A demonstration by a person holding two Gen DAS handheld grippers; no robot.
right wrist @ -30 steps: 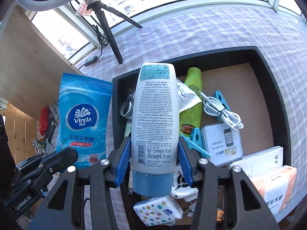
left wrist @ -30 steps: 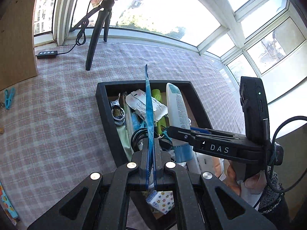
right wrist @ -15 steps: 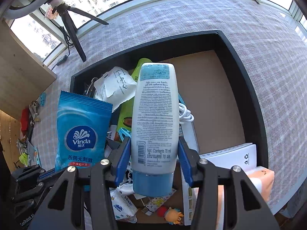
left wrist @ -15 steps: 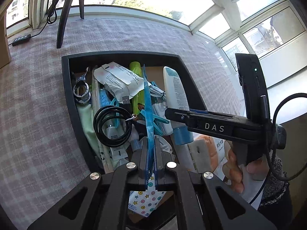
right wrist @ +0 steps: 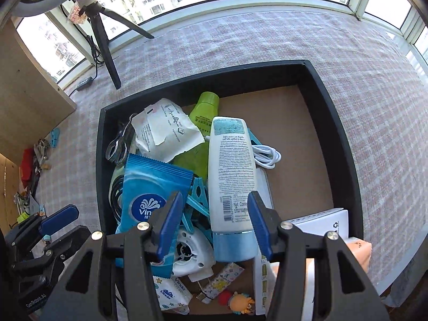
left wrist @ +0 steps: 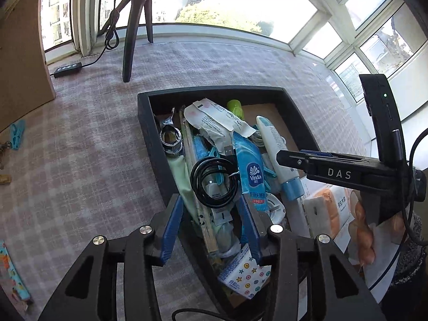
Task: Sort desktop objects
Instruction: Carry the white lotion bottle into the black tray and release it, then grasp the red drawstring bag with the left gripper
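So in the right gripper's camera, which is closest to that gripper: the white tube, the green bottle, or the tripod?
1. White tube, between the opening right gripper fingers.
2. Green bottle, farther back in the black tray.
3. Tripod, outside the tray by the window.

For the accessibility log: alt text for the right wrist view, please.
Open blue-padded right tongs hover over a white lotion tube with blue cap lying in a cluttered black tray, beside a blue Vinda wipes packet.

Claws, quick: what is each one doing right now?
Left claw: opening, gripping nothing; Vinda packet lies loose in the tray.
Right claw: open; white tube between its fingers, not pinched.
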